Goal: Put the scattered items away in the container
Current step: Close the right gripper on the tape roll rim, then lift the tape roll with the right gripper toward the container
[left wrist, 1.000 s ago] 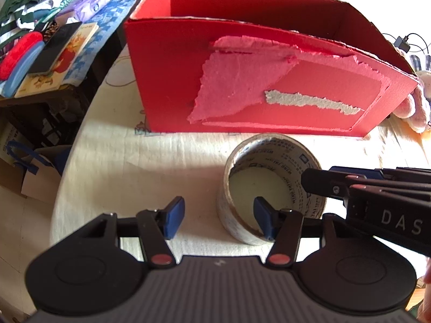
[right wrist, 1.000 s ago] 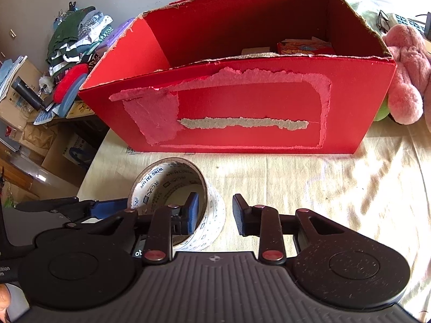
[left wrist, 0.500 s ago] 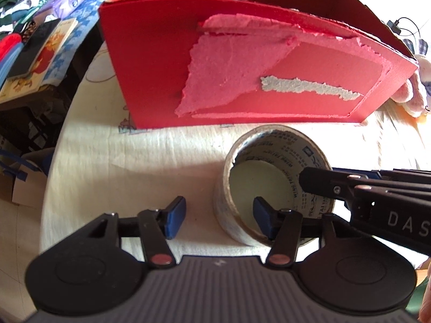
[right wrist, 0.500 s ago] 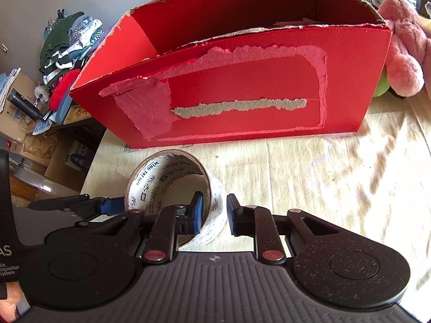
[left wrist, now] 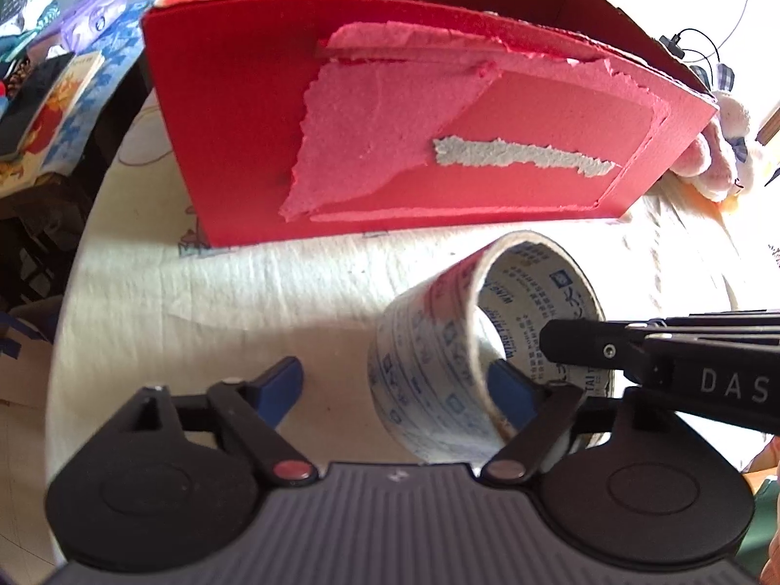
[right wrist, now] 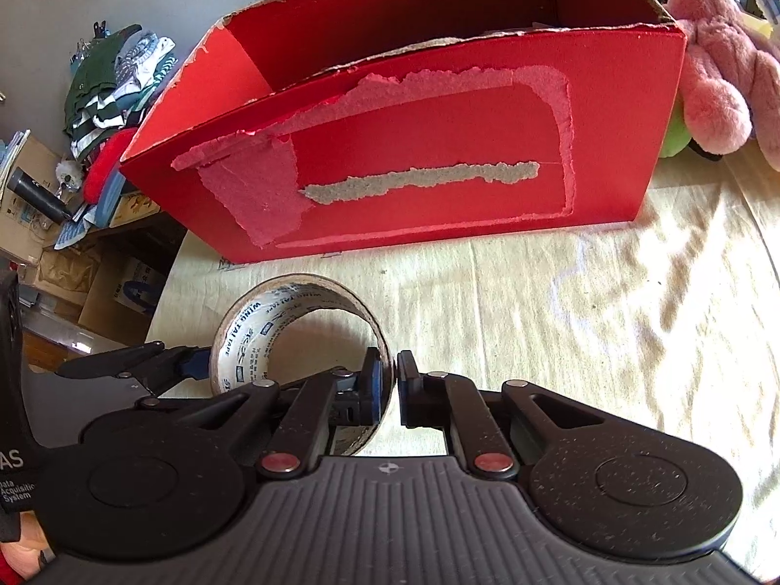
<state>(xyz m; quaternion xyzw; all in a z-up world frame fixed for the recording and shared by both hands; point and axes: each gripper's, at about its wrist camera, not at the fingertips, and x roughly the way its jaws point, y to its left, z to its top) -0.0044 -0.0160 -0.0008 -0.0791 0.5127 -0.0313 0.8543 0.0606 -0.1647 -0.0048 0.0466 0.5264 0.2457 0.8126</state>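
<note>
Tape roll (right wrist: 297, 336), now tipped up off my cloth-covered table (right wrist: 560, 321) before the red cardboard box (right wrist: 429, 156): my right hand-held gripper (right wrist: 387, 390) has just clamped its wall, my left hand-held gripper (left wrist: 395, 387) has just spread wider, one finger inside.

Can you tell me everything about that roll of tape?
The roll of tape is a wide ring of clear tape on a cardboard core printed with blue writing inside. It sits tipped on the pale cloth, before the red box. The right gripper has just closed on its wall, one finger in the hole, one outside. The left gripper has been opening; one of its fingers is inside the ring.
</note>
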